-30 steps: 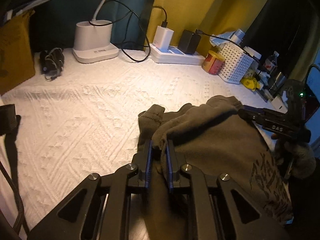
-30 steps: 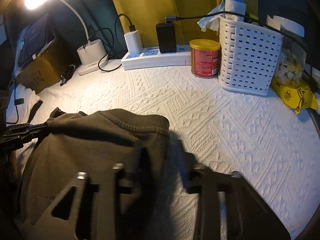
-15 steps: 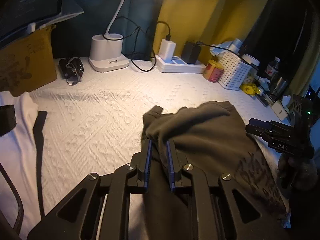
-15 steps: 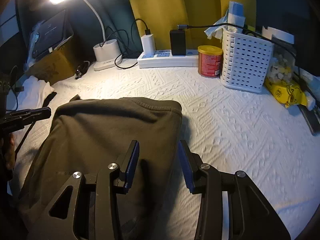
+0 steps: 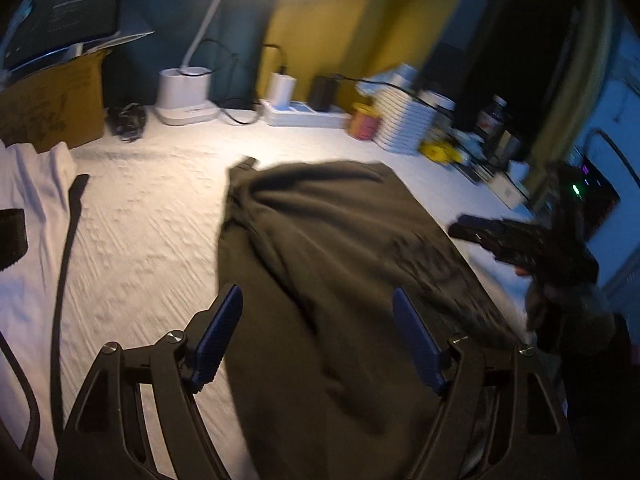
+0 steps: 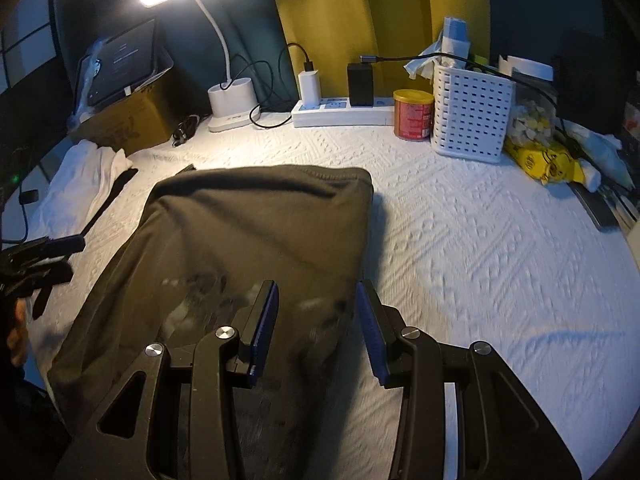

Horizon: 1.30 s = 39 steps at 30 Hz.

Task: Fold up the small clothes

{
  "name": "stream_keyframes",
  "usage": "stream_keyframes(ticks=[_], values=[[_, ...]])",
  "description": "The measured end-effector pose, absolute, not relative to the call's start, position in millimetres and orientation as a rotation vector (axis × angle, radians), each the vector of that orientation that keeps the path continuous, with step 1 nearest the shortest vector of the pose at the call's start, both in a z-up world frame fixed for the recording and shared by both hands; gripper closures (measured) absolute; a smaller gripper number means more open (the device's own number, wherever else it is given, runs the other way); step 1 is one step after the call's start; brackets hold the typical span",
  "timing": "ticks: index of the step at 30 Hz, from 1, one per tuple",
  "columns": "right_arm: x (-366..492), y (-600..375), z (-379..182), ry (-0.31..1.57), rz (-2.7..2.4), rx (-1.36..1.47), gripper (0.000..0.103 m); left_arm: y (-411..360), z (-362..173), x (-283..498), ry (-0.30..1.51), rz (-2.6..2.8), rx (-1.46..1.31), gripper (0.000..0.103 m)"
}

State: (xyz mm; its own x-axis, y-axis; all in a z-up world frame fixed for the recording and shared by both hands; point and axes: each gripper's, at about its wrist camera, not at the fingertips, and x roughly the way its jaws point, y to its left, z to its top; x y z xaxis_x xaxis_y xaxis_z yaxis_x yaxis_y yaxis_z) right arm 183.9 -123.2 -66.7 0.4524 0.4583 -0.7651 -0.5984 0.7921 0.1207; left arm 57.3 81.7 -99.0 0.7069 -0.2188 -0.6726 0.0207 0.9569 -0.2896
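Note:
A dark olive garment (image 5: 340,260) with a faded print lies folded on the white textured cover (image 6: 480,240), its folded edge toward the back. My left gripper (image 5: 318,294) hangs just above the garment's near left part. Its jaws are opening wide and the blue pads touch no cloth. My right gripper (image 6: 317,290) hovers over the garment's (image 6: 260,220) near right edge, open, with nothing pinched. Each gripper also shows at the edge of the other's view: the right gripper (image 5: 480,232) and the left gripper (image 6: 60,248).
A white cloth (image 6: 88,176) and a black strap (image 5: 68,240) lie at the left. Along the back stand a cardboard box (image 6: 128,120), a lamp base (image 6: 232,104), a power strip (image 6: 340,110), a red can (image 6: 413,114) and a white basket (image 6: 470,120).
My left gripper let go of the garment's fold and spread wide. Both grippers drew back toward the near edge and rose a little. The garment has settled flat.

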Motion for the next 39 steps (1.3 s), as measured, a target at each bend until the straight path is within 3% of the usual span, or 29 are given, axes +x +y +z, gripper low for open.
stream_keyframes(ticks=[2, 6, 15, 16, 18, 21, 28, 39], values=[[174, -127, -67, 0.887, 0.648, -0.173, 0.06, 72, -104, 48, 0.797, -0.171, -0.27, 0.026], [156, -134, -69, 0.892, 0.635, -0.165, 0.06, 59, -117, 32, 0.851, -0.214, -0.278, 0.039], [126, -152, -75, 0.912, 0.612, -0.149, 0.06, 51, -139, -1, 0.932, -0.284, -0.355, 0.04], [123, -153, -76, 0.914, 0.611, -0.147, 0.06, 49, -139, -5, 0.918, -0.287, -0.353, 0.045], [119, -154, -77, 0.917, 0.613, -0.145, 0.06, 47, -140, -9, 0.918, -0.292, -0.356, 0.085], [111, -154, -78, 0.918, 0.618, -0.148, 0.06, 44, -136, -16, 0.897, -0.295, -0.346, 0.098], [96, -156, -81, 0.925, 0.617, -0.162, 0.06, 50, -118, -33, 0.833, -0.289, -0.35, 0.099], [62, -160, -91, 0.957, 0.608, -0.184, 0.06, 49, -144, -37, 0.917, -0.265, -0.359, 0.098]])
